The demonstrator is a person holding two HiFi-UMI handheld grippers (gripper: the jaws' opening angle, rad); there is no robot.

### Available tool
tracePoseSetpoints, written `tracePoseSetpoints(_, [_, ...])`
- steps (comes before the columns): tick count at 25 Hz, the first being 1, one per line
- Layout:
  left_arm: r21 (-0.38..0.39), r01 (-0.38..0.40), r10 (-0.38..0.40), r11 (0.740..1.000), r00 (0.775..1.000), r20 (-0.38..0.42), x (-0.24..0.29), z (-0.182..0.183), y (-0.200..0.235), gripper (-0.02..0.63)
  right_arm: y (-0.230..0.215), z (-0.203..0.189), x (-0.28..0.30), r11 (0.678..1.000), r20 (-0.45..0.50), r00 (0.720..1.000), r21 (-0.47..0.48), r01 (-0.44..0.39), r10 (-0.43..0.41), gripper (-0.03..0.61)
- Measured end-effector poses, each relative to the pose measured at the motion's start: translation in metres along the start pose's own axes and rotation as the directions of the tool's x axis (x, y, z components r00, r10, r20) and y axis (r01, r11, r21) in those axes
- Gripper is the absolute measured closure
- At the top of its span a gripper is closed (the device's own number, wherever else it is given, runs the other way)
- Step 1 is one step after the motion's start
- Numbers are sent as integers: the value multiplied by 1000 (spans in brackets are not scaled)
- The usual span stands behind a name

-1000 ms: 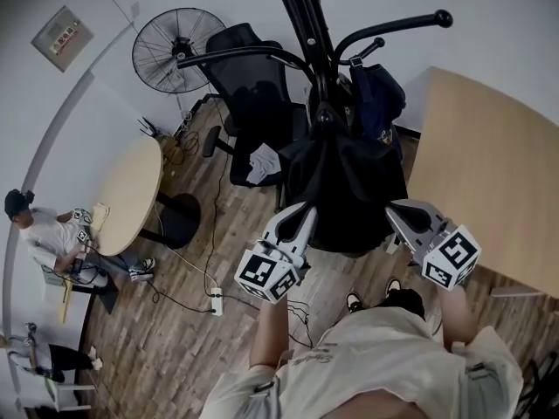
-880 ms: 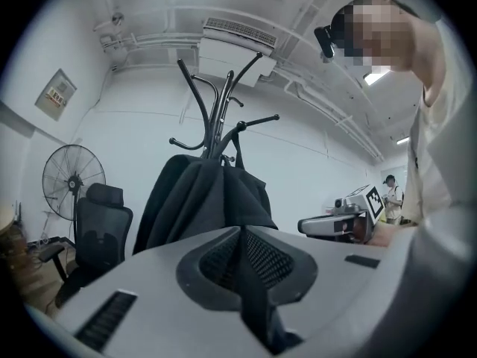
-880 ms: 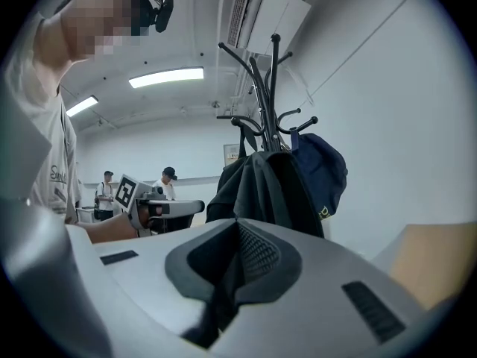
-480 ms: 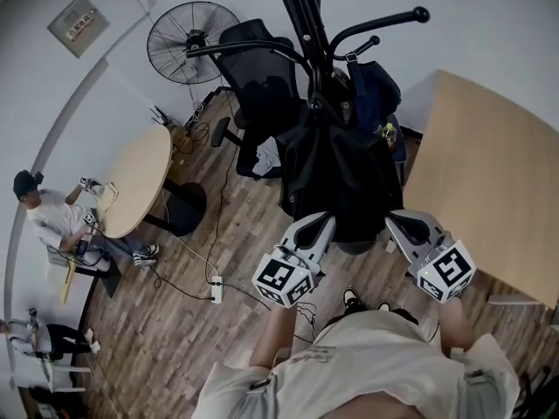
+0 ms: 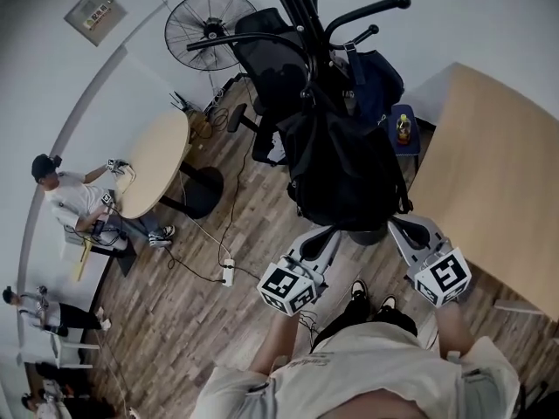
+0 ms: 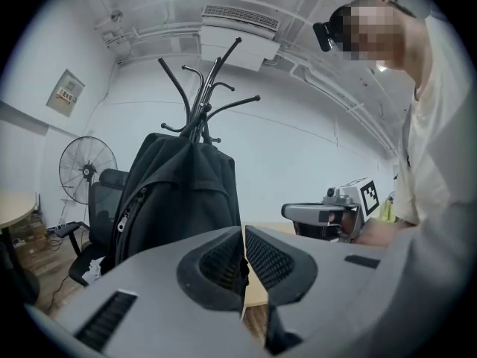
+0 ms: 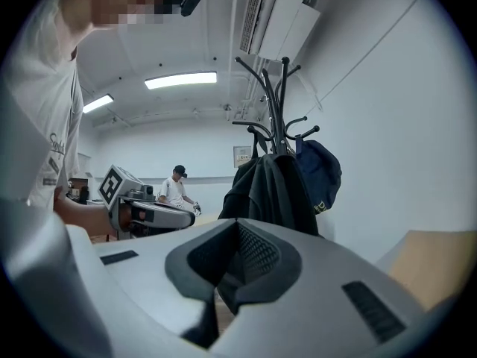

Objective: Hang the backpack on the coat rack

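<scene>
The black backpack (image 5: 341, 168) hangs from the black coat rack (image 5: 301, 7), its bulk drooping below the hooks. My left gripper (image 5: 323, 234) sits just below the bag's bottom edge, apart from it, jaws shut with nothing between them. My right gripper (image 5: 402, 228) is beside it on the right, also shut and empty. In the left gripper view the backpack (image 6: 182, 200) hangs ahead on the rack (image 6: 205, 95), past the closed left gripper (image 6: 244, 256). The right gripper view shows the closed right gripper (image 7: 231, 267) before the backpack (image 7: 272, 192).
A dark blue bag (image 5: 376, 77) hangs on the rack's far side. A black office chair (image 5: 271, 59) and a fan (image 5: 210, 24) stand behind it. A wooden table (image 5: 498, 173) is at right, a round table (image 5: 153, 160) with a seated person (image 5: 74, 203) at left.
Both grippers have drawn back from the backpack's lower part toward the person. The backpack stays hanging on the rack.
</scene>
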State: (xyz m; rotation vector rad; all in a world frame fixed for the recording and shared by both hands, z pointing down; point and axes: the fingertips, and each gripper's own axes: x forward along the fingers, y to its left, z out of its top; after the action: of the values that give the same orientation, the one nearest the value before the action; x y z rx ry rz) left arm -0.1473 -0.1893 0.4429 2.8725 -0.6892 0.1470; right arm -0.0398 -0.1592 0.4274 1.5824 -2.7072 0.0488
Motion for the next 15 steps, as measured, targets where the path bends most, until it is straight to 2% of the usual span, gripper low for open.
tracePoseSetpoints(2, [8,-4,4,1000,1000,-2,-4,1,-1,584,4,1,1,1000,6,1000,-2,-6,6,583])
tracePoseSetpoints(6, [20,11,-11,1000,1000,27,-7,8,-2,584,11,13,2,997,18,1000,-75,6,-5,583])
tracePoseSetpoints(12, [78,66,-71,995,995,65,-15,26,-4,584,26,19,7,998,39,999,-57,12,-9,583])
tracePoseSetpoints(15, [63,65,-69,996,996,64,-17,22,-2,584,29,14,10,999,32,999,-49,22,-20,583])
